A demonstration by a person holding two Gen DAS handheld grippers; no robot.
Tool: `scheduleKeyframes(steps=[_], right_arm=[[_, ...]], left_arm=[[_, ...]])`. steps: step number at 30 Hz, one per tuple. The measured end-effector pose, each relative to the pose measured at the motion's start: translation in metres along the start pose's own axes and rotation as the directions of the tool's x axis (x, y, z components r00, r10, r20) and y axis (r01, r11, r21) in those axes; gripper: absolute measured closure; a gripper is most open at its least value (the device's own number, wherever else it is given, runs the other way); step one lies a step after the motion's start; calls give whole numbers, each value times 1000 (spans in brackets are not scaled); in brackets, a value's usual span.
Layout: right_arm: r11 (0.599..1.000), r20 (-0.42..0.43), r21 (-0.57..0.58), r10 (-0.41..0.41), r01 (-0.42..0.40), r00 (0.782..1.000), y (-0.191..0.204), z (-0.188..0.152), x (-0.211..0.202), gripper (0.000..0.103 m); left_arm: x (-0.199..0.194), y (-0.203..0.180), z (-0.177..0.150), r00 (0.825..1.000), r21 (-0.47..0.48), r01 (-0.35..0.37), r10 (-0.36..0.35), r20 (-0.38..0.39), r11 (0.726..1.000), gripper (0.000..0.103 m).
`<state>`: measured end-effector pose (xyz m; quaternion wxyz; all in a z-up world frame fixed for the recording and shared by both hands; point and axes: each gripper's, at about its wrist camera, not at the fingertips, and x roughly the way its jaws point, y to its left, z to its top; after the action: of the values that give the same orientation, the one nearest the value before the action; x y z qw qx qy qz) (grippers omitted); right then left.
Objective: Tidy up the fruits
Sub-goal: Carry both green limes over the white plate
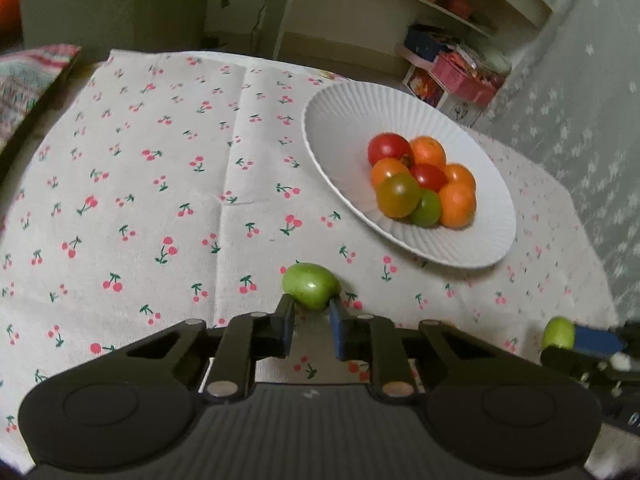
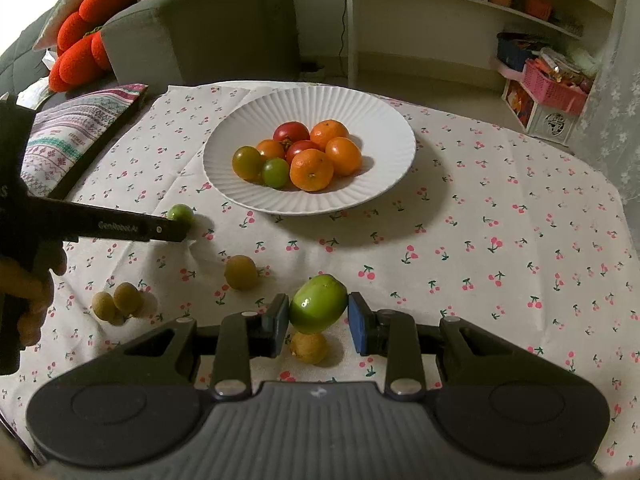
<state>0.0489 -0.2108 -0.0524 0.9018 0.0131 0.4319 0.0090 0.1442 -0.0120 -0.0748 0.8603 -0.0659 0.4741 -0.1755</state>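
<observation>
A white ribbed plate holds several tangerines and red, green and mixed-colour tomatoes. My left gripper is shut on a small green fruit low over the cherry-print cloth; it also shows in the right wrist view at the left gripper's tip. My right gripper has its jaws around a larger green fruit, the left pad touching and a small gap at the blue right pad. That fruit shows in the left wrist view too. Several brown longans lie loose on the cloth.
A patterned cushion lies at the table's left edge. A grey sofa with a red plush toy stands behind. A white shelf and a pink basket are at the back right. A lace curtain hangs on the right.
</observation>
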Motion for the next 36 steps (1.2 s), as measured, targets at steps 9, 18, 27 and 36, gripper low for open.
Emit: scheduleKeyframes(steps=[9,18,27,36], right_arm=[[1000,3,7,9,-9,1000,0,1,-1,74],[1000,5,7,12,-12,1000,-1,0,-1,74],[1000,4,1,14,-14,1000,1,0,-1,74],[1000,30,-6,9,-9,999,-3,10,1,74]], left_arm=[[-7,11,6,999,-76,45,-45,0,996,103],[-8,21,13,999,-120,47,-45,19,992,70],[9,-3,5,999,48,-2,0,47,999,83],[-9,0,16,995,3,67,-67,79,998,88]])
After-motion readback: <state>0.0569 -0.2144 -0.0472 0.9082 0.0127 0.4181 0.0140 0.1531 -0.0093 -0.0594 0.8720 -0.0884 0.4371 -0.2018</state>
